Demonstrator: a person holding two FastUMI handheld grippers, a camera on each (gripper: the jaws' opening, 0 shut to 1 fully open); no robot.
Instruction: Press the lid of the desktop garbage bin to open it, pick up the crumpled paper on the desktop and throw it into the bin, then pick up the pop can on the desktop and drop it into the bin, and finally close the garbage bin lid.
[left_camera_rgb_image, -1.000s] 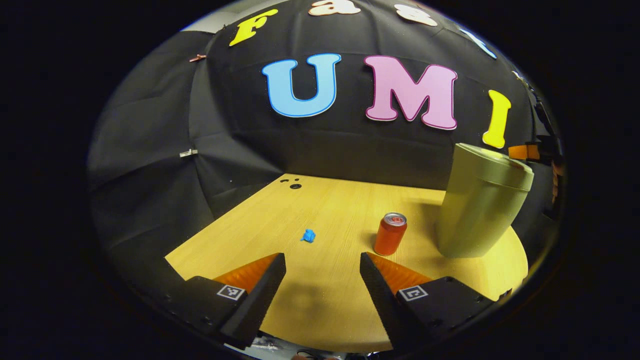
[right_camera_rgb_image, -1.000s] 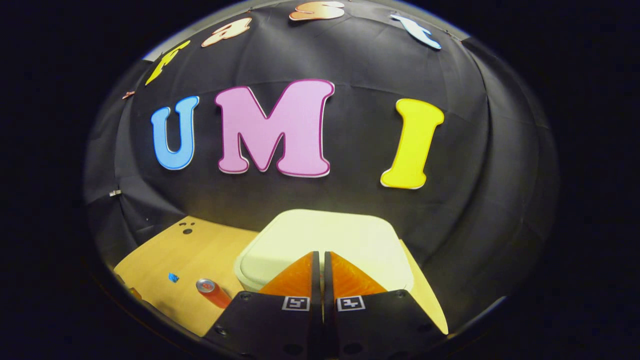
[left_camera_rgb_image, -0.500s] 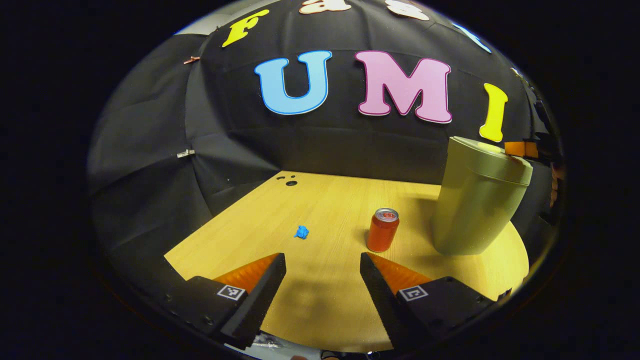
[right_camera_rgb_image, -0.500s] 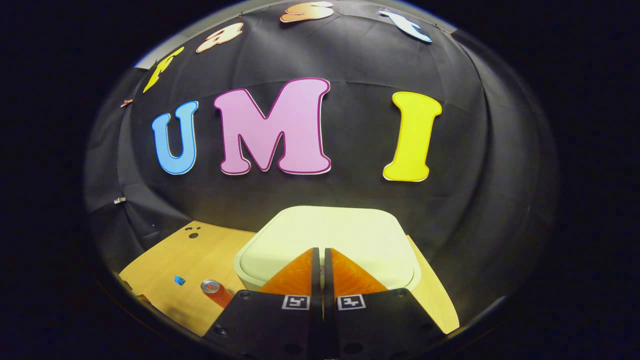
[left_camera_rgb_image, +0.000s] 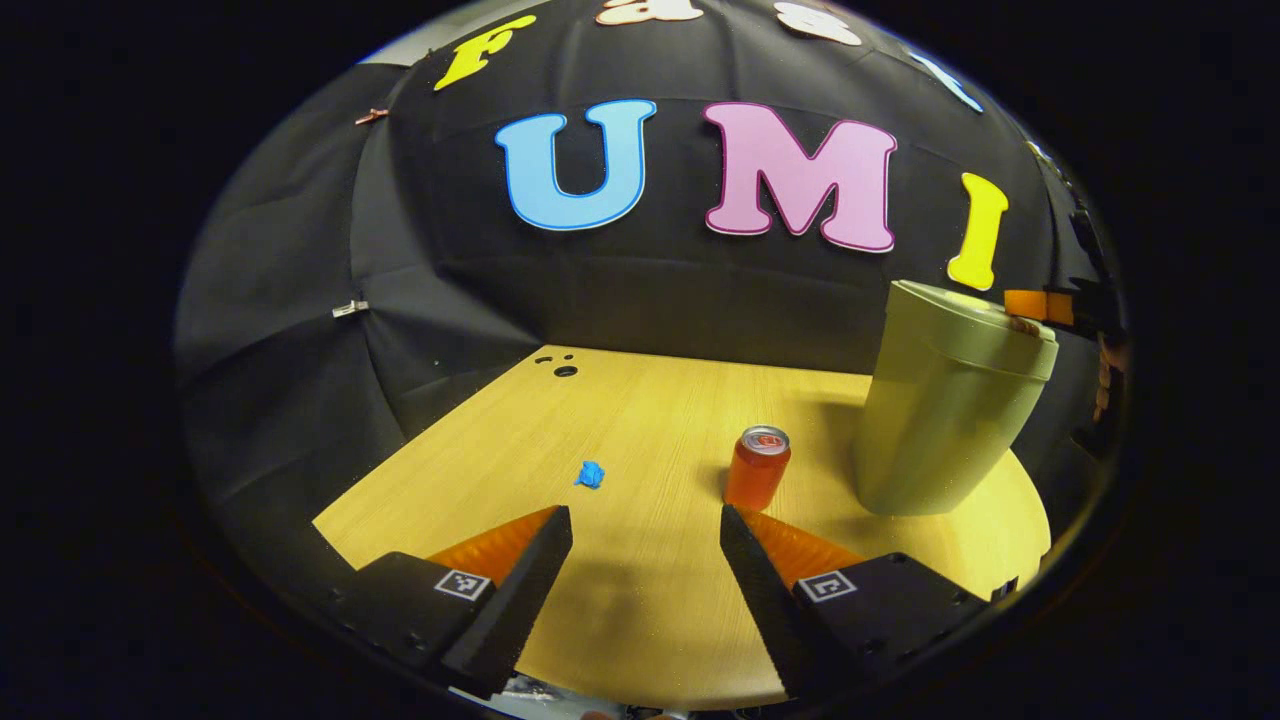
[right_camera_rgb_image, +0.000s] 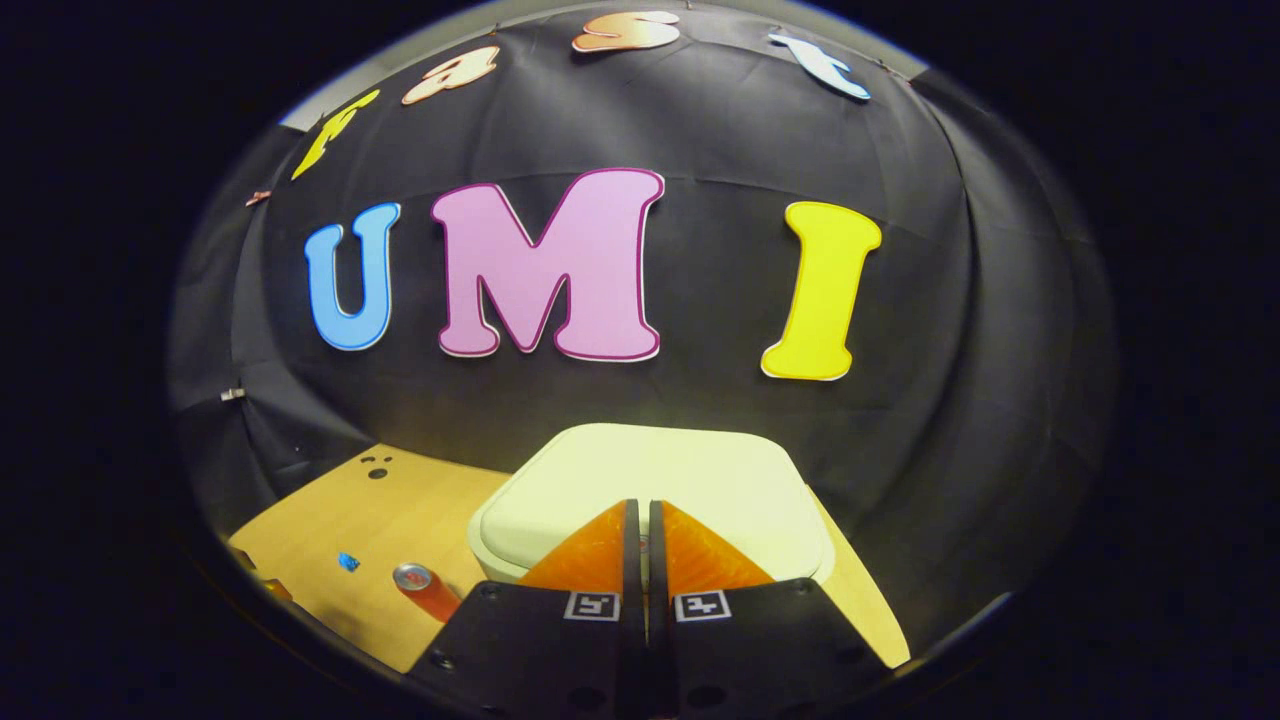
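Left hand-held gripper (left_camera_rgb_image: 645, 525) spread wide over the surface (left_camera_rgb_image: 650, 610), holding nothing. Blue paper (left_camera_rgb_image: 590, 474) ahead, can (left_camera_rgb_image: 756, 468) upright near the bin (left_camera_rgb_image: 940, 400).

Right hand-held gripper (right_camera_rgb_image: 643, 512) pressed together, tips on the shut lid (right_camera_rgb_image: 650, 480). Can (right_camera_rgb_image: 425, 590) and paper (right_camera_rgb_image: 348, 561) far left.

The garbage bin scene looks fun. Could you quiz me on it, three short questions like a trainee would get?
1. True or false: the garbage bin has its lid down.
2. Which lies nearer the bin: the pop can or the crumpled paper?
3. Which gripper is open: A) left gripper, B) right gripper?

Key: 1. True. 2. The pop can. 3. A; the right gripper is shut, tips over the lid.
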